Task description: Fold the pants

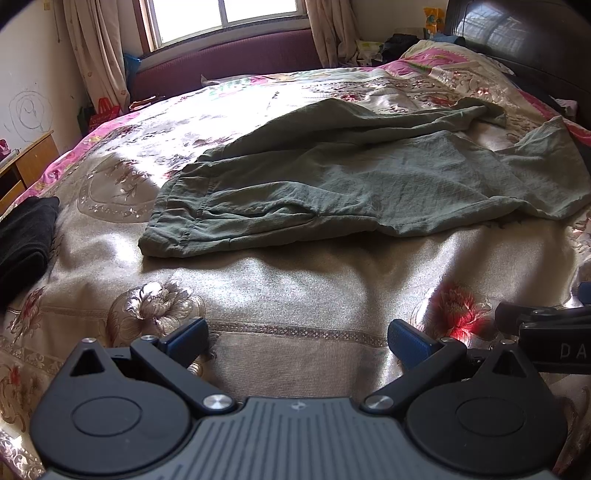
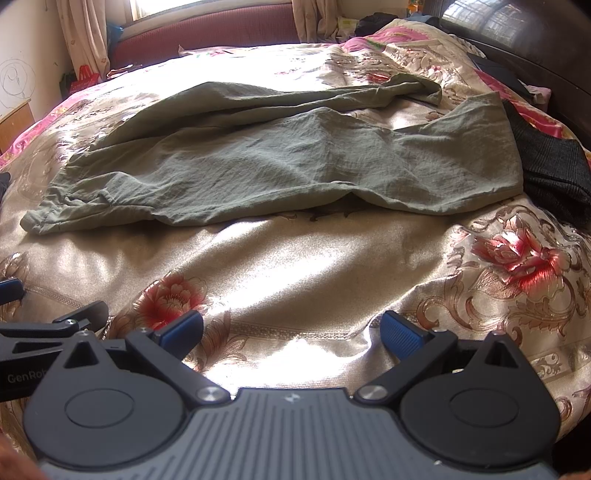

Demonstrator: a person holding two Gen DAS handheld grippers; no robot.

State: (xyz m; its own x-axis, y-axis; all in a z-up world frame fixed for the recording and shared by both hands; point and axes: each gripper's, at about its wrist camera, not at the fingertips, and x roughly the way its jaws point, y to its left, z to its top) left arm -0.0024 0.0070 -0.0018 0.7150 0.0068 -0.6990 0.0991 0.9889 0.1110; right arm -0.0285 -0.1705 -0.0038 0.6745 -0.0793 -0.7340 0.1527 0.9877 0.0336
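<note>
Olive green pants point(image 1: 332, 177) lie spread across a bed with a floral satin cover point(image 1: 295, 280), waistband at the left, legs running to the right and rumpled. They also show in the right wrist view point(image 2: 288, 162). My left gripper point(image 1: 297, 341) is open and empty, low over the bed's near side, well short of the pants. My right gripper point(image 2: 291, 334) is open and empty, beside the left one, also short of the pants. Each gripper's side shows at the other view's edge.
A black folded garment point(image 1: 26, 236) lies on the bed at the left. A dark grey garment point(image 2: 550, 166) lies by the pant hems at the right. A dark headboard point(image 1: 517, 33), a window bench point(image 1: 229, 59) and a wooden desk point(image 1: 29, 162) surround the bed.
</note>
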